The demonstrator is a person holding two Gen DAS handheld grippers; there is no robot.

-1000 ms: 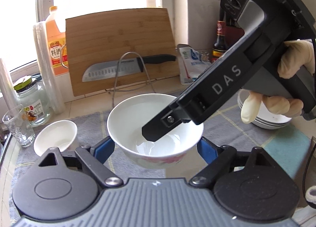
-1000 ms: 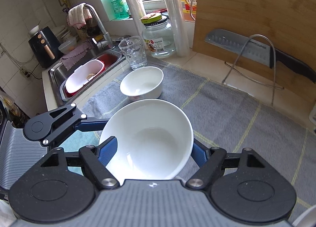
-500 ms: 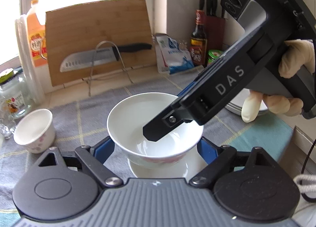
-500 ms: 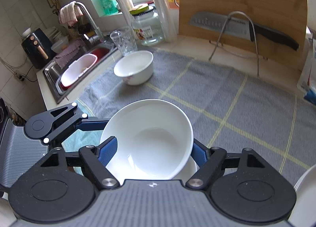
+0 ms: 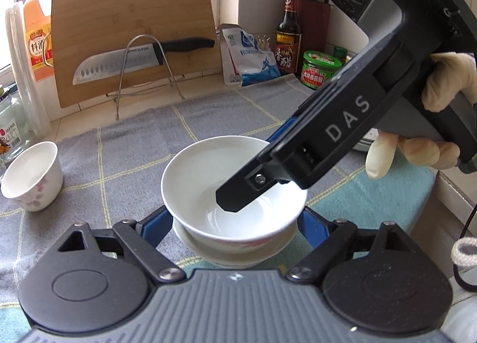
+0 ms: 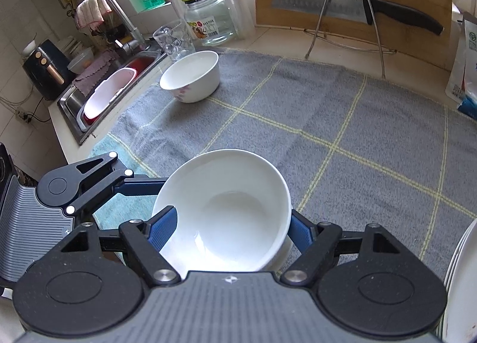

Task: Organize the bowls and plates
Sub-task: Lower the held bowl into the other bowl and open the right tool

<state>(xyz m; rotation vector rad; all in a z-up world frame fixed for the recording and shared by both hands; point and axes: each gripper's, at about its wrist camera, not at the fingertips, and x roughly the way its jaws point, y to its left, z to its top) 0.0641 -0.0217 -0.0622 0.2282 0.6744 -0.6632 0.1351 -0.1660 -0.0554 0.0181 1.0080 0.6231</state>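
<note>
Bowl [image 5: 229,191] sits on a second dish [image 5: 235,253] on the grey checked cloth [image 6: 342,122], between both sets of jaws. Right gripper [image 6: 229,228] is clamped on the bowl's rim, one finger inside, one outside. Left gripper [image 5: 235,225] has its jaws spread wide either side of the bowl; contact isn't clear. Smaller bowl [image 6: 190,76] sits well apart, near the sink [image 6: 74,110].

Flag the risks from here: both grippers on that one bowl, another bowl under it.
1. Both the left gripper and right gripper straddle the bowl; uneven release could tip it.
2. It sits above a second bowl; a hard drop could chip either.
3. One right finger reaches inside the rim; pulling out sideways might drag the bowl off the stack.
</note>
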